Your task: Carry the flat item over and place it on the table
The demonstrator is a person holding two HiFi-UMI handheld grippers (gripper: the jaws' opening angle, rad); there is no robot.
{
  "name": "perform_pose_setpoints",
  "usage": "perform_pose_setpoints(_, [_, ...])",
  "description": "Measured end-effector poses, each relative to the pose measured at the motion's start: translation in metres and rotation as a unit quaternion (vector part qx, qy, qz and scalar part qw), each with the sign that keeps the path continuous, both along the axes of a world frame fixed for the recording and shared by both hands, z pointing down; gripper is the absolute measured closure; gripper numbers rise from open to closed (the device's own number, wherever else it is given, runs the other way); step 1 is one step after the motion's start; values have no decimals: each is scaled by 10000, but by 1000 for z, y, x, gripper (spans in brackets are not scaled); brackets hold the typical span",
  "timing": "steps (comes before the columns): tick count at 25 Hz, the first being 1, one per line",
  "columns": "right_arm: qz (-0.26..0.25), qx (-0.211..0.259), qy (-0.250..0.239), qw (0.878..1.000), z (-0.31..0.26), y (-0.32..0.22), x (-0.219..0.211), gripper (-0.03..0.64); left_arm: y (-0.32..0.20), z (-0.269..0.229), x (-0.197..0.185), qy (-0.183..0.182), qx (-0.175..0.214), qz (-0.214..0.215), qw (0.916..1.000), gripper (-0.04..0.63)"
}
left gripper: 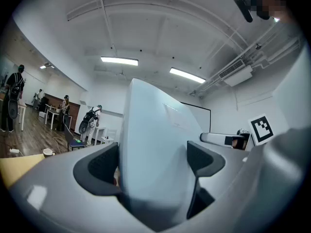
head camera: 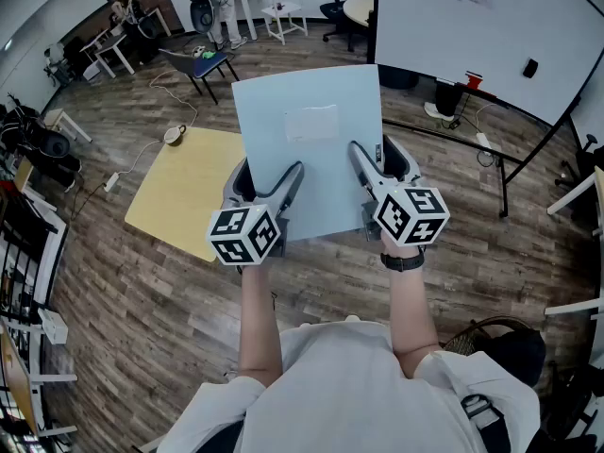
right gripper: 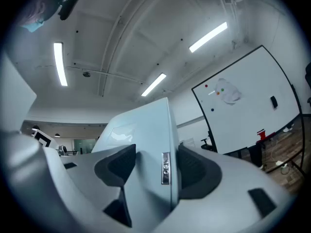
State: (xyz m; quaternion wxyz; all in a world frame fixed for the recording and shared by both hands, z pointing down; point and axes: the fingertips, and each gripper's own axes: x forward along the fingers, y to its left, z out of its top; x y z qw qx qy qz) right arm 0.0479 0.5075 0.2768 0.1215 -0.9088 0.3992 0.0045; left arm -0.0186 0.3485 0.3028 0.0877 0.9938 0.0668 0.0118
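Jaws of the left gripper (head camera: 272, 181) and right gripper (head camera: 377, 161) pinched the flat pale blue board (head camera: 307, 149) in the air, not yet down on the yellow wooden surface (head camera: 184, 192).

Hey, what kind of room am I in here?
Probably an open office or lab workspace: a big whiteboard, office chairs and desks at the back, and a yellow table on wood flooring.

The head view looked steeply down on the left gripper (head camera: 269, 182), the right gripper (head camera: 376, 159) and the floor (head camera: 142, 328). Each gripper view sat close behind its jaws, facing the ceiling (left gripper: 160, 33); all three shared the pale board (head camera: 307, 140).
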Motion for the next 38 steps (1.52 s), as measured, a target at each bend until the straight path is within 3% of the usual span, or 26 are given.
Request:
perform_pose_setpoints(17, [30,-43,118,9999,0,2,1,345,2,3,2,51,-63,-20,10000,144])
perform_pose_setpoints(28, [-118,-160,-66,9998,16,14,32,345,17,21,26,-58,-197,-126,9997,144])
perform_pose_setpoints(32, [-370,-255,-232,9987,28,6,69,345,12,34,58,-251,-312,-316,9987,144])
perform_pose_setpoints(38, [-394,-262,-229,9986,41,-49,128,345,-43,43,118,-187,-227,-313,9991,144])
